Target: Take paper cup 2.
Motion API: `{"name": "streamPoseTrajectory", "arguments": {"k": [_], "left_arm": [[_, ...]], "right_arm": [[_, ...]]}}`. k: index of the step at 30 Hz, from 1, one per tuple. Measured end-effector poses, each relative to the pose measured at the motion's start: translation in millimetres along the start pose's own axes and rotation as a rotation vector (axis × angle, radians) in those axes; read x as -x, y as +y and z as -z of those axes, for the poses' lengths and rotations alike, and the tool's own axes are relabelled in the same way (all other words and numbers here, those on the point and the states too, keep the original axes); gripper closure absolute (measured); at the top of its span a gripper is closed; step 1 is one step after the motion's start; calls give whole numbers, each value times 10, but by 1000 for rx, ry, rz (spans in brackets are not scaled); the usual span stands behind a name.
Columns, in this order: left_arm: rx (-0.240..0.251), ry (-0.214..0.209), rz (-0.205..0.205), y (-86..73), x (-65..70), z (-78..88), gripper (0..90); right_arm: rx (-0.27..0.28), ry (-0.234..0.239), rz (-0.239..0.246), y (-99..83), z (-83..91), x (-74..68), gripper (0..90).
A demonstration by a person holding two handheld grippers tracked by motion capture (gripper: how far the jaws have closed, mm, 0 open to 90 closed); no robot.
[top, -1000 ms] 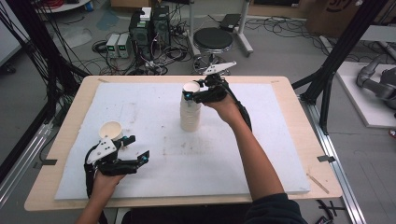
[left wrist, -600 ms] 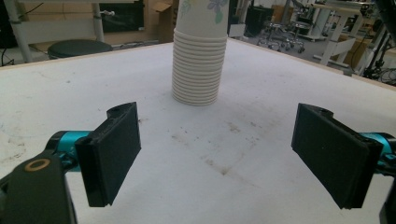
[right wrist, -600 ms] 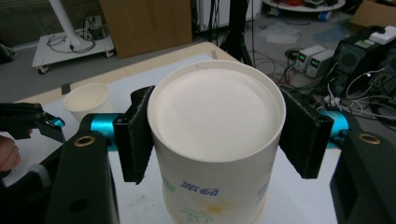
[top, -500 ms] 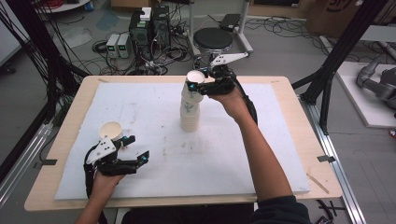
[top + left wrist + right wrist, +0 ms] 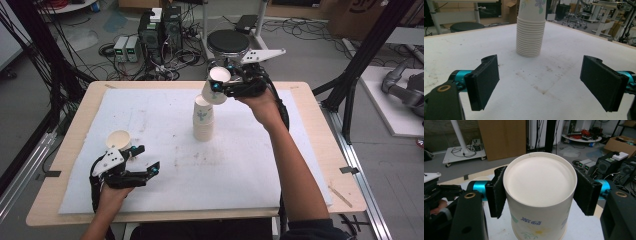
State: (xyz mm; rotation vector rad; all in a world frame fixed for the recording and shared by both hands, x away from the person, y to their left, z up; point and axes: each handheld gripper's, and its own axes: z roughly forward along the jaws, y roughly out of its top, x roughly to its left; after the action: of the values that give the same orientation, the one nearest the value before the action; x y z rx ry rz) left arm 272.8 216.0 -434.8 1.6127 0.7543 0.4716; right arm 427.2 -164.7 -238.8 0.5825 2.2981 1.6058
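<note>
My right hand-held gripper (image 5: 539, 195) clamps paper cup (image 5: 216, 86), jaws just closing, cup above stack (image 5: 203, 120) on worktop (image 5: 310, 165). Left hand-held gripper (image 5: 544, 85) wide open, empty. Risk: squeeze too hard, thin wall buckles; cup slips.

We see a matt paper cup (image 5: 540, 195) with a printed flower, a ribbed stack (image 5: 529, 37) of the same paper, rough black jaw pads, probably foam, and a stained white sheet (image 5: 165, 125) over a pale wooden table (image 5: 320, 125).
</note>
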Motion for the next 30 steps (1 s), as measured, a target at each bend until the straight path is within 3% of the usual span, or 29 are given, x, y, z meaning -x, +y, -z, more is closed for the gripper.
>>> {"name": "streamPoseTrajectory", "arguments": {"k": [7,17,23,30], "left_arm": [[8,-14,-14,2,22,-2,155],[25,-41,-34,20,88,-31,149],[21,-60,-37,9,114,-48,149],[20,-48,-21,-14,96,-40,150]], "right_arm": [[-16,10,27,-134,266,-106,355],[-47,15,33,-509,595,-258,355],[-50,7,42,-841,714,-353,356],[-50,9,9,-1262,763,-403,357]]}}
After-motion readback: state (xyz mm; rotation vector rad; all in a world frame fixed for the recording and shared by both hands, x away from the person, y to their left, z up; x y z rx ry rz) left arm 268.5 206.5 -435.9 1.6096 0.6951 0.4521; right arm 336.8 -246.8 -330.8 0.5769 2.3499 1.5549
